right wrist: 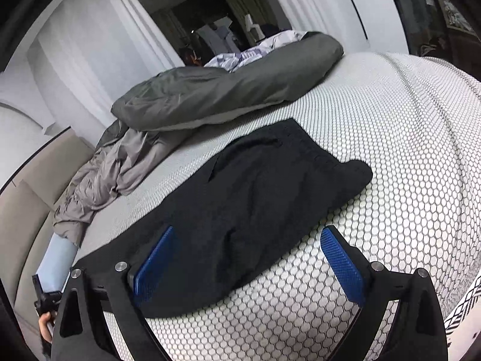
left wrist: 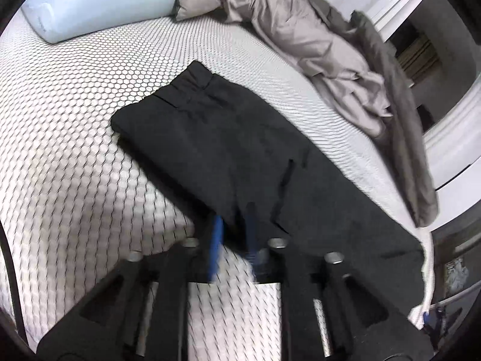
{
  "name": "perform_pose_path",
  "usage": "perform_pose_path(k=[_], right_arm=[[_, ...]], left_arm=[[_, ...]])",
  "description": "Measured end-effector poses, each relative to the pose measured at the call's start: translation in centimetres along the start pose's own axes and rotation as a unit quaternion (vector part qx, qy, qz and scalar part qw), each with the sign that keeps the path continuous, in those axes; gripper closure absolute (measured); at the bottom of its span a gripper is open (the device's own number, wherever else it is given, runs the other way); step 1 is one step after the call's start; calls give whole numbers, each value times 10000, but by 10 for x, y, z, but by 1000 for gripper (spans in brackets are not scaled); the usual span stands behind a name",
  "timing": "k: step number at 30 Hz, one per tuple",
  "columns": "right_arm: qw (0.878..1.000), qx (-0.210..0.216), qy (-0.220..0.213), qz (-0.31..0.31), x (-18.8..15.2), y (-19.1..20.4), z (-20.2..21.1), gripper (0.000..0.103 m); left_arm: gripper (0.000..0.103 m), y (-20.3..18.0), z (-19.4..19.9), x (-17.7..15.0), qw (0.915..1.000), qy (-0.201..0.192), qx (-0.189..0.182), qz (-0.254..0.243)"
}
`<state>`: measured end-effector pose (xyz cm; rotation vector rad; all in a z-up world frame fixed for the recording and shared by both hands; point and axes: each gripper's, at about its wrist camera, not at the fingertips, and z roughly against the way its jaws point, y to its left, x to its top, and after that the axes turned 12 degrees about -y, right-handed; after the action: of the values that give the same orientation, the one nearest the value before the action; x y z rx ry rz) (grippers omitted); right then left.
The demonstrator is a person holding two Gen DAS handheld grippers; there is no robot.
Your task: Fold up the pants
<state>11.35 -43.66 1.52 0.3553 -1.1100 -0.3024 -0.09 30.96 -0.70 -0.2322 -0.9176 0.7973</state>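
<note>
Black pants [left wrist: 216, 138] lie folded lengthwise on the honeycomb-patterned mattress [left wrist: 75, 150], waistband at the far end. In the left wrist view my left gripper [left wrist: 234, 219] sits at the pants' near edge. Its blurred blue pads [left wrist: 217, 240] stand a narrow gap apart, with dark cloth at the tips and mattress showing through the gap behind them. In the right wrist view the pants [right wrist: 270, 180] run away from me. My right gripper [right wrist: 248, 231] is wide open just above them, with its left pad [right wrist: 156, 258] over the cloth and the right one over bare mattress [right wrist: 390, 180].
A rumpled grey duvet [left wrist: 315, 36] lies along the far side of the bed, also seen as a grey duvet [right wrist: 210, 96] in the right view. A pale blue pillow [left wrist: 99, 0] sits at the head. A white cord [left wrist: 430, 270] hangs at the bed's edge. A hand [right wrist: 45, 328] shows at lower left.
</note>
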Motion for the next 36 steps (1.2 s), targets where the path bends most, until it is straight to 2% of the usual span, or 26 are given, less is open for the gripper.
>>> perform_pose_path(k=[2, 6, 9, 10, 12, 14, 17, 19, 20, 21, 23, 25, 29, 33, 34, 35, 36], right_arm=[[9999, 5, 86, -66, -1, -5, 0, 5], [9992, 53, 282, -283, -4, -15, -5, 5], [9972, 177, 449, -572, -7, -24, -9, 5], [9959, 182, 525, -719, -8, -29, -11, 5], [9935, 104, 633, -944, -10, -38, -17, 5], [9892, 21, 802, -1224, -13, -53, -28, 5], [9766, 480, 991, -1848, -16, -72, -54, 4], [9732, 710, 768, -2048, -10, -78, -69, 4], [9735, 761, 617, -2069, -6, -79, -73, 10], [9742, 814, 491, -2048, -3, -78, -77, 17], [9742, 823, 500, -2042, -2, -75, -88, 77], [9720, 723, 556, -2164, -8, -77, -88, 97], [9680, 717, 421, -2368, -14, -90, -49, 101], [9706, 743, 583, -2215, -25, -94, -1, 100], [9743, 636, 663, -2056, -28, -92, 2, 95], [9774, 451, 742, -1925, -29, -94, 2, 80], [9791, 276, 781, -1857, -30, -98, 2, 72]], left_arm=[[33, -1, 9, -11, 9997, 17, -185, 180], [30, -14, -11, -35, 9984, 458, -301, 169], [30, -19, -33, -39, 9978, 479, -347, 297], [36, -21, -39, -35, 9976, 488, -405, 291], [55, -23, -45, -30, 9973, 461, -413, 406], [89, -17, -52, -24, 9962, 412, -365, 671], [95, -19, -56, -16, 9966, 267, -419, 657], [96, -23, -56, -13, 9980, 177, -379, 478], [96, -27, -55, -12, 9985, 123, -365, 395], [96, -28, -53, -11, 9987, 101, -358, 357], [96, -27, -46, -10, 9989, 56, -357, 291], [96, -24, -36, -11, 9989, 9, -386, 250], [96, -12, 6, -21, 9985, -78, -548, 16], [95, -11, 39, -41, 9977, -257, -202, -593], [93, -11, 40, -47, 9970, -260, -70, -729], [92, -10, 41, -52, 9967, -236, -7, -771], [92, -11, 41, -54, 9967, -214, 39, -787]])
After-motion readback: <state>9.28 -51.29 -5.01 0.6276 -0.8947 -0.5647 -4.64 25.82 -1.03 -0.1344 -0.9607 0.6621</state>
